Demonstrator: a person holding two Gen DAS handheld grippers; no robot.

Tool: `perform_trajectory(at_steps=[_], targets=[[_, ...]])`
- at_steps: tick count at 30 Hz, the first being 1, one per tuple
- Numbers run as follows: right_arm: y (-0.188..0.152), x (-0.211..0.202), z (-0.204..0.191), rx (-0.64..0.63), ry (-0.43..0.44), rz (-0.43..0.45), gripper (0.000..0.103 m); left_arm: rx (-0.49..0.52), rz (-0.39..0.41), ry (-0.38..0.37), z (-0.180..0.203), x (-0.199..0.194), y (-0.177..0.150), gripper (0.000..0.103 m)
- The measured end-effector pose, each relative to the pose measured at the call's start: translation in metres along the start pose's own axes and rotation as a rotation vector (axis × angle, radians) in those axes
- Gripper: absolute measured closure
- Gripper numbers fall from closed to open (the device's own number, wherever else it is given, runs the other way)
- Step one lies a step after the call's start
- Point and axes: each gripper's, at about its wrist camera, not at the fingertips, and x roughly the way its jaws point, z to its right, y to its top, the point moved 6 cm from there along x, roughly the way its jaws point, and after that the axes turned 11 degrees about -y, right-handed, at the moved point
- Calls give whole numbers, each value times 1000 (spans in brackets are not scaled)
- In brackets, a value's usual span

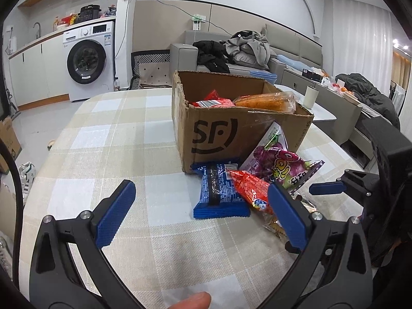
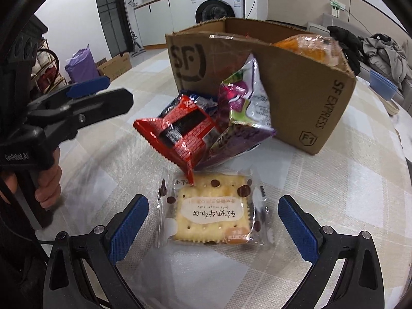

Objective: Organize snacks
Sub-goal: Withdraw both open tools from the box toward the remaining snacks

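Note:
A brown SF cardboard box (image 1: 219,134) stands on the checked tablecloth and holds a red packet (image 1: 215,101) and an orange snack pack (image 1: 267,101). In front of it lie a blue wafer pack (image 1: 219,193), a red packet (image 1: 248,188) and a purple candy bag (image 1: 280,164). My left gripper (image 1: 200,195) is open, low over the cloth just short of the blue pack. In the right wrist view a clear-wrapped cracker (image 2: 212,212) lies between the fingers of my open right gripper (image 2: 213,211). The red packet (image 2: 180,134) and purple bag (image 2: 242,113) lean behind it, by the box (image 2: 296,97).
The left gripper shows at the left of the right wrist view (image 2: 85,103); the right one at the right of the left wrist view (image 1: 329,188). A white cup (image 1: 310,96) stands behind the box. Table edge curves at left. Washing machine (image 1: 88,59) and sofa (image 1: 247,49) beyond.

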Motion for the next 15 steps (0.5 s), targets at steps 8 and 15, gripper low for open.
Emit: perform_trajectory(at_steps=[8, 15], targets=[[-1, 12, -1, -7, -16, -32, 1, 2, -10, 3, -1, 4, -5, 1], [-3, 11, 7, -8, 5, -35, 1, 17, -24, -2, 2, 8, -9, 1]])
